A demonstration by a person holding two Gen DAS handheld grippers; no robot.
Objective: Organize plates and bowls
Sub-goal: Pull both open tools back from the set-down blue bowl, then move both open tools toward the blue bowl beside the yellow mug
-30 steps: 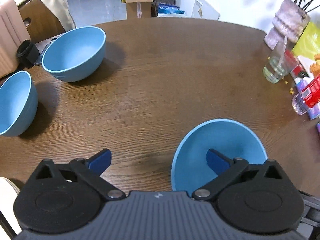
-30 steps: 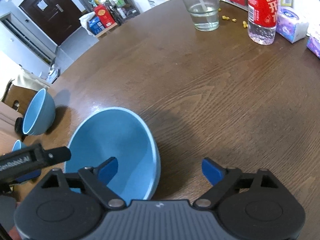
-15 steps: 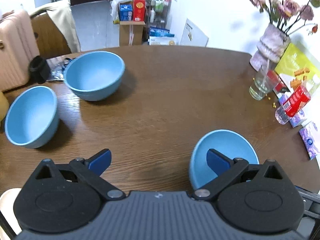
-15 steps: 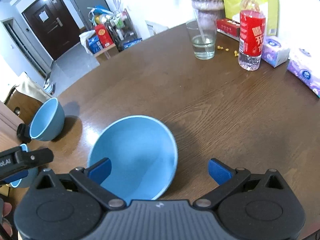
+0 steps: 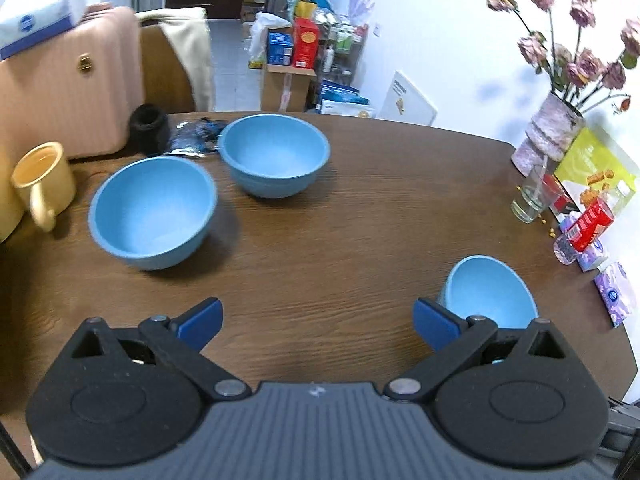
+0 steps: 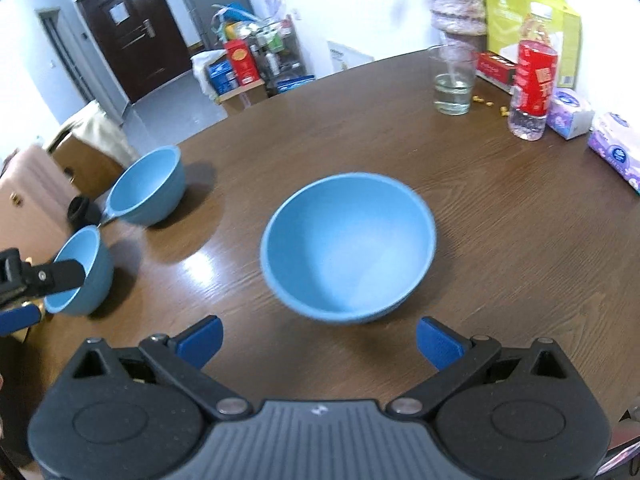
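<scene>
Now | both my grippers gape, holding nothing | lone bowl [image 6: 348,246] sits mid-table just ahead of right gripper [image 6: 319,336], the nearer | other two bowls [image 5: 274,154] [image 5: 152,212] by left edge

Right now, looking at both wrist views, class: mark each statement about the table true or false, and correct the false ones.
1. Three blue bowls stand on the table. True: near bowl, far bowl, left bowl.
2. The bowls are stacked. False: each stands apart.
3. The right gripper holds a bowl. False: its jaws are open and empty.
4. A glass stands beside a red-labelled bottle. True.
5. The yellow mug lies tipped over. False: it stands upright.
</scene>
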